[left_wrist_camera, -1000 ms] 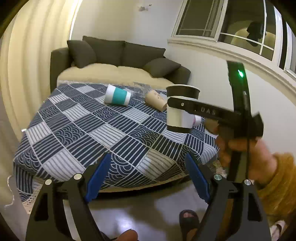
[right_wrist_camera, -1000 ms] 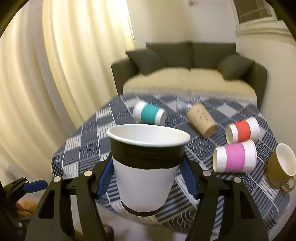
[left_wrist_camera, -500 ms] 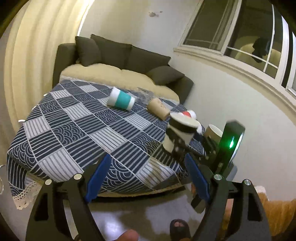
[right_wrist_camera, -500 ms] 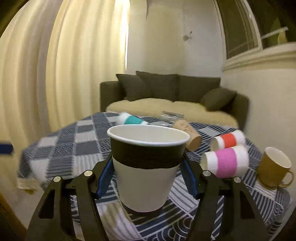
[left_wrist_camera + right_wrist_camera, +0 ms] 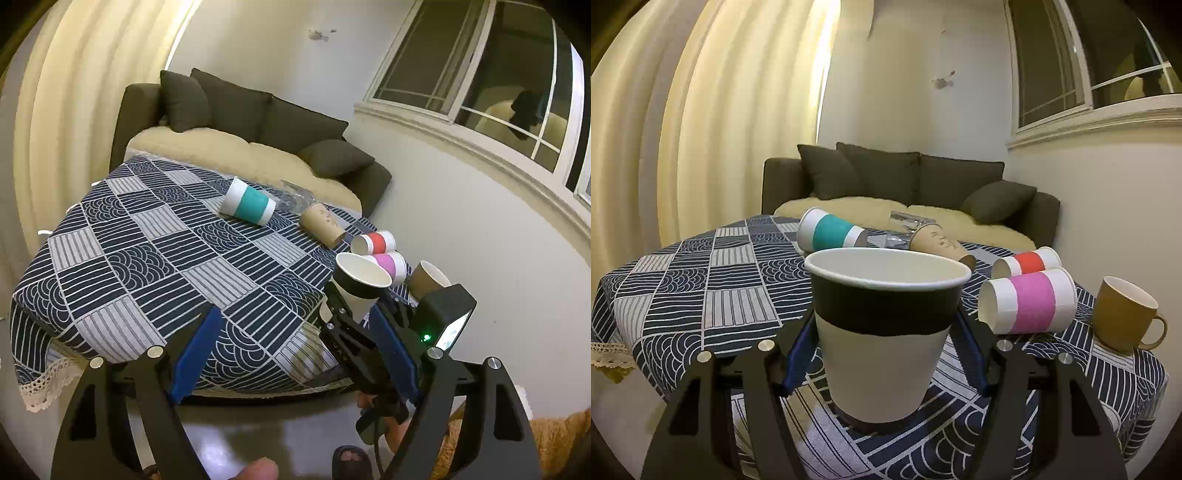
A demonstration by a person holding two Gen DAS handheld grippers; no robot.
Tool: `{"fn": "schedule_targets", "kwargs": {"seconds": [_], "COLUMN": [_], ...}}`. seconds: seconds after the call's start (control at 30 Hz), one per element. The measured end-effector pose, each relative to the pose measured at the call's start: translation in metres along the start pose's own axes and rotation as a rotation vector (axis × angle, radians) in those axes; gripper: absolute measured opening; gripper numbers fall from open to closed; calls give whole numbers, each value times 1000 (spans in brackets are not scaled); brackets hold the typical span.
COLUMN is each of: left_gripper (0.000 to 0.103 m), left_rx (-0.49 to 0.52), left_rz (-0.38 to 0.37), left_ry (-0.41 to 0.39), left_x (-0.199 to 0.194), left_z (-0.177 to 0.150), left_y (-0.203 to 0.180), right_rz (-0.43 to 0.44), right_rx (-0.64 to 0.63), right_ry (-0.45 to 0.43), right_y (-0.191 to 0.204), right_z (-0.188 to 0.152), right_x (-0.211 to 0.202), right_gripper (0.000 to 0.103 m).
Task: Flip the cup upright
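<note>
Between right tongs [image 5: 882, 354]: black-banded cup [image 5: 884, 332], clamped upright, base at tablecloth [image 5: 701, 295], presumably for set-down. Left tongs [image 5: 295, 354] apart, empty, held back off the edge.

Right hand-held gripper [image 5: 884, 354] clamps upright black-banded cup [image 5: 886, 332]; base near tablecloth [image 5: 701, 295]

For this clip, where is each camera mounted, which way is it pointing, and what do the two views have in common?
Left wrist: rides the open left gripper, looking down across the blue patterned tablecloth towards the dark sofa; the right gripper, fingers and a sandalled foot show.
Right wrist: rides the right gripper, low at the table edge, facing the sofa; only its own fingers show, shut on the upright black-banded white paper cup.
Shared: that cup, teal-banded cup, pink-banded cup, mustard mug.
</note>
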State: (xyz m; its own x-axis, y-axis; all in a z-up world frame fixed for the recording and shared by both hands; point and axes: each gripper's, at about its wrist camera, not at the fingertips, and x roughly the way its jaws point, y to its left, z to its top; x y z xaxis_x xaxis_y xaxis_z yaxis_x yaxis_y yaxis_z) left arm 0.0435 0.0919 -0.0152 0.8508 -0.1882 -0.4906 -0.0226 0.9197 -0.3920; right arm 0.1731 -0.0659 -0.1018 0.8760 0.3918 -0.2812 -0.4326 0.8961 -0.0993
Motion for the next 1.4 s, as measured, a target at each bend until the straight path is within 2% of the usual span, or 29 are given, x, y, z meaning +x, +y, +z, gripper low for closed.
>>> {"fn": "schedule_targets", "kwargs": {"seconds": [0.2,0.27,0.63,0.87,1.17,1.4], "left_gripper": [80,80,80,80,80,80], "left_rx": [18,20,24,19,19,23], "left_rz": [12,17,30,19,-3,-9], "left_ry": [12,13,5,-16,-79,-117], "left_x": [7,8,7,1,-19,-32], "left_z": [-2,-2,-2,-1,0,2], "left_y": [-5,-5,-7,-5,-7,-6], "right_rz": [9,14,38,54,100,145], "right_rx": [11,10,55,59,57,7], "right_ry": [14,36,31,46,48,78], "right_y": [-1,0,-9,-19,-28,-24], "right_z": [-3,-4,5,9,18,22], "right_x": [-1,1,-10,-29,-76,-106], "right_gripper": [67,76,89,89,89,89]}}
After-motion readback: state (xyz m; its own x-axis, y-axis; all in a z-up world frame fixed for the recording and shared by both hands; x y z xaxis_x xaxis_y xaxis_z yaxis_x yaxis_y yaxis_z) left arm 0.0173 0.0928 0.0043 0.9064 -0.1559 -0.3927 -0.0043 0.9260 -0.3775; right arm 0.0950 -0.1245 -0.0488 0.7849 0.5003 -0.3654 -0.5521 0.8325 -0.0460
